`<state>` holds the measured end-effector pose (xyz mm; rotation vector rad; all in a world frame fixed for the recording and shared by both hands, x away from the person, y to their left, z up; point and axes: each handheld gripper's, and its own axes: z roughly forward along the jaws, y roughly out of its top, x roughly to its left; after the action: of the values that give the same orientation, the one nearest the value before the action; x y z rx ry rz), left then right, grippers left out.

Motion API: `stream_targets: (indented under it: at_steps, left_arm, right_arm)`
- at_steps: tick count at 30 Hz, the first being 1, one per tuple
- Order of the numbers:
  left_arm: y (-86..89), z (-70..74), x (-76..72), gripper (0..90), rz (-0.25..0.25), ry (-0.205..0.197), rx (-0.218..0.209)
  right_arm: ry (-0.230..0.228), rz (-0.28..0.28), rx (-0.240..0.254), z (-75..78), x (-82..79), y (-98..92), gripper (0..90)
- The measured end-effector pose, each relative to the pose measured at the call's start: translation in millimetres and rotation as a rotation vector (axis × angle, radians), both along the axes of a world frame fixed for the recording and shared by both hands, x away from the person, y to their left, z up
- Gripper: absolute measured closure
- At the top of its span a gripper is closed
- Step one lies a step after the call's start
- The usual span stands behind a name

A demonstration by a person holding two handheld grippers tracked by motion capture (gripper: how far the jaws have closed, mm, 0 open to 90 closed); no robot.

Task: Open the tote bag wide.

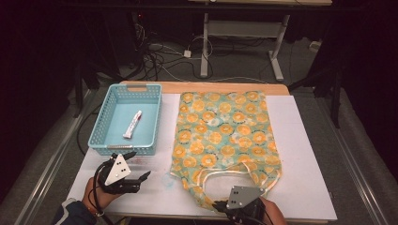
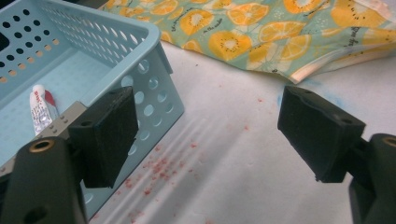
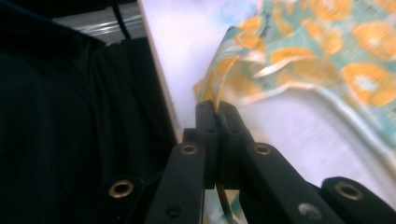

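A cloth tote bag point(image 1: 223, 133) printed with orange slices lies flat on the white table top point(image 1: 305, 154), its handles toward me. At the front edge my right gripper point(image 1: 218, 205) is shut on the near handle strap point(image 1: 201, 193). In the right gripper view the jaws meet on the cream-edged fabric point(image 3: 219, 81) at the tips of the gripper point(image 3: 217, 105). My left gripper point(image 1: 140, 164) stands open over bare table in front of a light blue basket point(image 1: 123, 149), with nothing between its pads point(image 2: 109, 135). A white and red tube point(image 1: 133, 124) lies in the basket.
The basket's near corner point(image 2: 159, 88) is close to the left pad, and the tube point(image 2: 41, 107) is seen through its wall. Red specks point(image 2: 159, 168) mark the table there. The table's front edge point(image 3: 161, 79) runs beside the right jaws. Cables and desk legs point(image 1: 204, 47) stand on the floor beyond.
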<state>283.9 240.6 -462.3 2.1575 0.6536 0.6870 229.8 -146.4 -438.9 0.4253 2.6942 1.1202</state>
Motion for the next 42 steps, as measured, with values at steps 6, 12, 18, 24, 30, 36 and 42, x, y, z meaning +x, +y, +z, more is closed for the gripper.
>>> stream_targets:
  at_steps: [6,12,18,24,30,36,42]
  left_arm:
    - [-1.0,-1.1,0.8,19.6,-0.005,0.008,0.006]
    - [-0.5,-1.8,1.4,19.6,-0.004,0.01,0.003]
    - [-0.2,-2.7,2.3,19.6,-0.005,0.017,0.006]
    - [-0.4,-3.9,4.2,19.6,-0.004,0.023,0.006]
    - [-1.2,-5.4,5.2,19.6,-0.008,0.03,0.013]
    - [-0.7,-5.3,5.6,19.6,-0.005,0.03,0.013]
    - [-1.5,-5.3,6.1,19.6,-0.006,0.029,0.016]
  right_arm:
    - [-0.113,-0.033,0.053,29.3,8.5,1.1,89.8]
    - [-0.233,-0.083,-0.016,38.7,37.2,13.9,89.9]
    - [-0.178,-0.115,-0.08,21.2,76.9,19.9,89.8]
    - [-0.15,-0.16,-0.196,-5.5,111.4,28.2,88.0]
    - [-0.081,-0.153,-0.218,-16.4,122.3,27.5,76.9]
    - [-0.038,-0.136,-0.173,-13.0,121.3,20.5,66.2]
    - [-0.003,-0.091,-0.183,-15.9,118.4,28.9,51.9]
